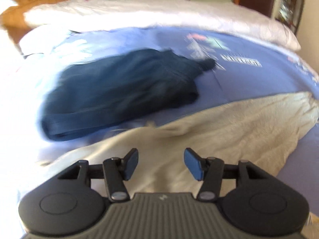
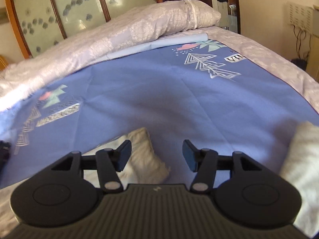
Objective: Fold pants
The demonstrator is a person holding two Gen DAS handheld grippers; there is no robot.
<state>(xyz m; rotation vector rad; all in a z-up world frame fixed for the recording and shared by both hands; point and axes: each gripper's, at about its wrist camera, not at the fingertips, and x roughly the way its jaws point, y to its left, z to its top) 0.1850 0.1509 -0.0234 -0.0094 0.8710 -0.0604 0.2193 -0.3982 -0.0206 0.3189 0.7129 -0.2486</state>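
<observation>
Dark blue pants (image 1: pixel 123 91) lie folded in a bundle on the blue patterned bed sheet (image 1: pixel 249 75), left of centre in the left wrist view, blurred by motion. A cream garment (image 1: pixel 229 127) lies spread on the near part of the bed. My left gripper (image 1: pixel 161 162) is open and empty above the cream garment, short of the dark pants. My right gripper (image 2: pixel 157 153) is open and empty over the sheet (image 2: pixel 169 103), with a cream fabric end (image 2: pixel 145 159) under its left finger. The dark pants are not in the right wrist view.
A rolled white-lilac quilt (image 2: pixel 123 33) runs along the far side of the bed, also in the left wrist view (image 1: pixel 159 14). Behind it is a wooden-framed glass headboard (image 2: pixel 59 6). More cream fabric (image 2: pixel 301 159) lies at the right. A brown pillow (image 1: pixel 30 2) sits far left.
</observation>
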